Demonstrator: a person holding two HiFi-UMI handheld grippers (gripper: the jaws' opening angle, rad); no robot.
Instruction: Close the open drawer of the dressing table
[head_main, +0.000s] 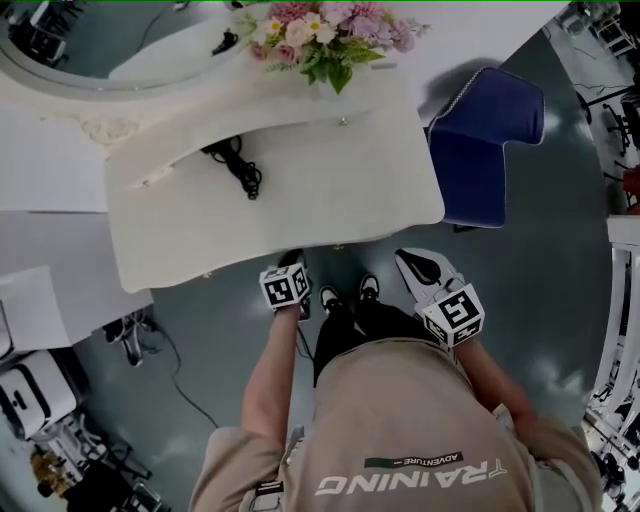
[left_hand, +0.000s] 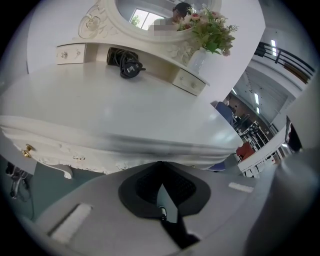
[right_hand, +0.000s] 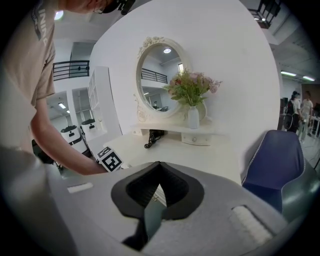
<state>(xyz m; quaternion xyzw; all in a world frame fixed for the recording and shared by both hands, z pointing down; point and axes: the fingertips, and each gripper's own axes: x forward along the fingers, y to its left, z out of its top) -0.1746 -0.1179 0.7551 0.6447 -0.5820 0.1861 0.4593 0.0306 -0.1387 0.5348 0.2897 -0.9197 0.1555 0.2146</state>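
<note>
The white dressing table fills the upper middle of the head view. Its carved front apron carries a gold knob. No drawer stands out from the apron that I can see. My left gripper is shut and empty, its tip at the table's front edge. The tabletop edge is blurred right over its jaws in the left gripper view. My right gripper is shut and empty too. It hangs in front of the table's right corner, off the table, pointing across the tabletop.
A flower vase and an oval mirror stand at the back. A black coiled cable lies under the small shelf. A blue chair stands to the right, with white equipment on the floor at left.
</note>
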